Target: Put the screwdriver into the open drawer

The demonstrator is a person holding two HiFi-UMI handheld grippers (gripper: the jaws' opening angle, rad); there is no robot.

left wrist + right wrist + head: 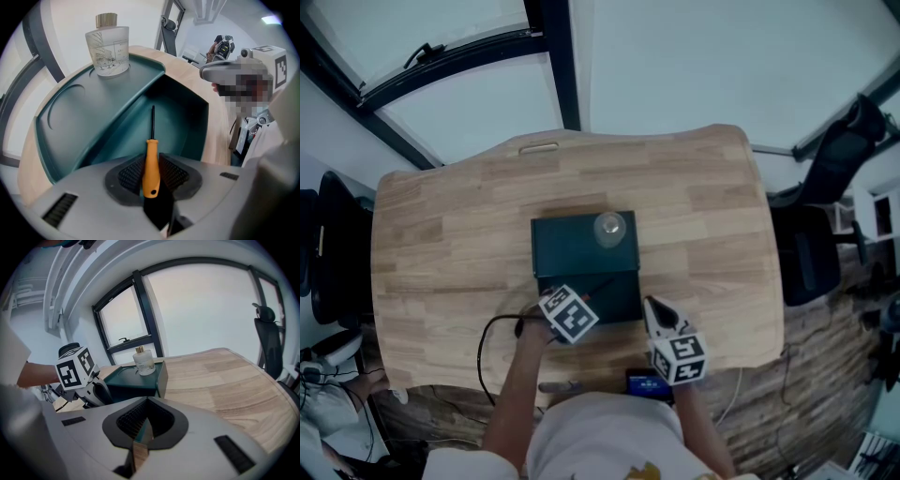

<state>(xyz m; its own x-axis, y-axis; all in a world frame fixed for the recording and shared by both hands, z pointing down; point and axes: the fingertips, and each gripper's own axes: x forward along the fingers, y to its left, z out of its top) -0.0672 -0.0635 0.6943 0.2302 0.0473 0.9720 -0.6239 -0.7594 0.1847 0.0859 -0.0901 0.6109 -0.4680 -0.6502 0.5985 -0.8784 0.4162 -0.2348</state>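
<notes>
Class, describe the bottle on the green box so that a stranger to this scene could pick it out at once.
On the wooden table sits a dark green drawer box. On its top, near the far edge, stands the bottle: the only clear glass thing there, with a pale cap.

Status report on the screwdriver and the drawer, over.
Left gripper shut on screwdriver, tip down over open drawer. Right gripper shut, empty. Nothing blocking the drawer; glass bottle sits up on the box top.
</notes>
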